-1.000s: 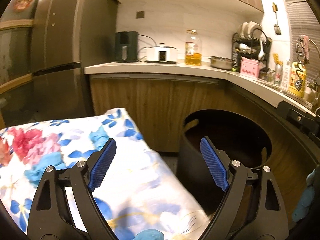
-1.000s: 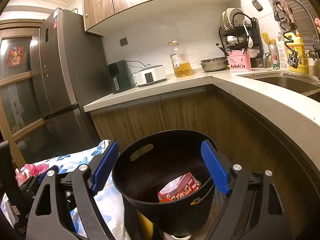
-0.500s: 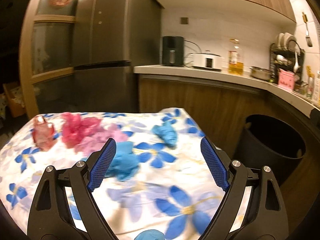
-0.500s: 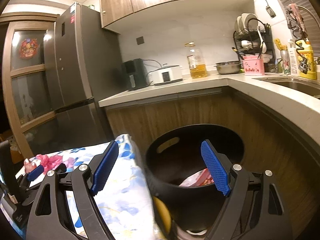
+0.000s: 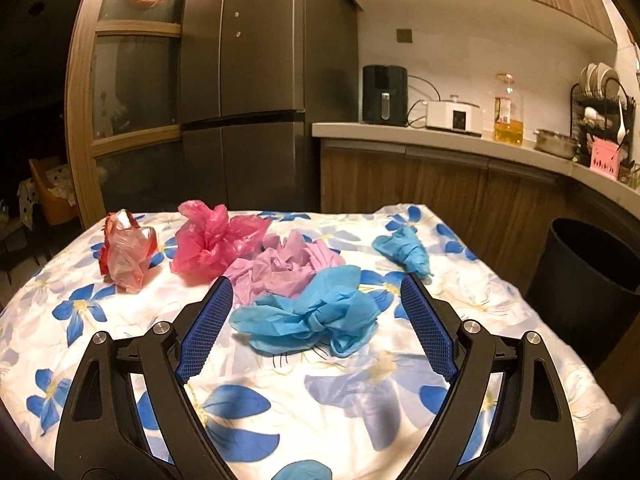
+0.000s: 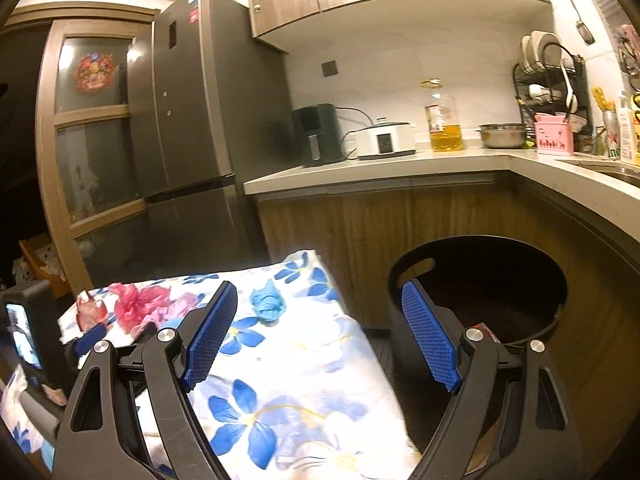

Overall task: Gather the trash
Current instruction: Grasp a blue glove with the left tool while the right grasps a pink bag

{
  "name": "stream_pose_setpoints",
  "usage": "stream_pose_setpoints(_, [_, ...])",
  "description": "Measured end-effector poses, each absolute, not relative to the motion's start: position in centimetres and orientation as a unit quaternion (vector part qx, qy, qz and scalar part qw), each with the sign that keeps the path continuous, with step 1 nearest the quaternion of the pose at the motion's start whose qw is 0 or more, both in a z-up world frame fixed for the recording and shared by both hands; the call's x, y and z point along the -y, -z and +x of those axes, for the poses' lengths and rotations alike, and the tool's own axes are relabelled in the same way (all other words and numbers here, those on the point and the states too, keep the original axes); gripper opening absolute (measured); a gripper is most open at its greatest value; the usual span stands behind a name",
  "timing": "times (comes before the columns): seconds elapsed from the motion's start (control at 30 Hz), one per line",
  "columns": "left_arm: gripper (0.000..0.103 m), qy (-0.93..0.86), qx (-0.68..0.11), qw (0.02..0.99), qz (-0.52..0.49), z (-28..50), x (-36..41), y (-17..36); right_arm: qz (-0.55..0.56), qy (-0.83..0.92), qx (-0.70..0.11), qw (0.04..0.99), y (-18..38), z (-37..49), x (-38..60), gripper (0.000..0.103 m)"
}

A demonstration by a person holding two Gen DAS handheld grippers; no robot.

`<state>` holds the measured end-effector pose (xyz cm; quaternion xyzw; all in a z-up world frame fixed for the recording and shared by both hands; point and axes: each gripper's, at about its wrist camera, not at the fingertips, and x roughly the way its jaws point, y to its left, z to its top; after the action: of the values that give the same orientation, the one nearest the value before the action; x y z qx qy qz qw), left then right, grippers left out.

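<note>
In the left wrist view several crumpled bags lie on the flowered tablecloth [image 5: 340, 392]: a large blue bag [image 5: 308, 316], a lilac bag [image 5: 284, 270], a bright pink bag [image 5: 214, 246], a pale red bag [image 5: 126, 254] and a small blue bag [image 5: 402, 252]. My left gripper [image 5: 316, 330] is open and empty, with the large blue bag lying between its fingertips, a little beyond them. The black bin [image 5: 588, 276] stands right of the table. My right gripper [image 6: 316, 338] is open and empty over the table's right edge, beside the bin [image 6: 476, 280], which holds a red wrapper [image 6: 484, 330].
A wooden counter [image 6: 400, 168] with an air fryer, cooker, oil bottle, bowl and dish rack runs behind and to the right. A tall grey fridge [image 5: 256, 92] stands behind the table. The left gripper's body [image 6: 32, 344] shows at the right wrist view's left edge.
My left gripper has swung left from the bin to face the table and the bags. My right gripper has also turned left, so the bin now sits to its right.
</note>
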<state>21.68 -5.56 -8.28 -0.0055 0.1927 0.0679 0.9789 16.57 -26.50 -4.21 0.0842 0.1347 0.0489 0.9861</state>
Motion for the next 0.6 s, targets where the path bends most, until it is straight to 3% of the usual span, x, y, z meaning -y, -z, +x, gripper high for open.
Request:
stream_pose_setpoints(0.17, [0.071,-0.063,-0.219,0.974,0.001,23.9,5.4,9.5,0.078,-0.054,-0.135,0.986,4.2,17.3,25.3,0.082])
stream_pose_setpoints(0.6, [0.010,-0.010,-0.297,0.953,-0.053,26.5,3.2,12.1,0.062,-0.069,-0.149,0.985,4.6,20.0,22.2,0.082])
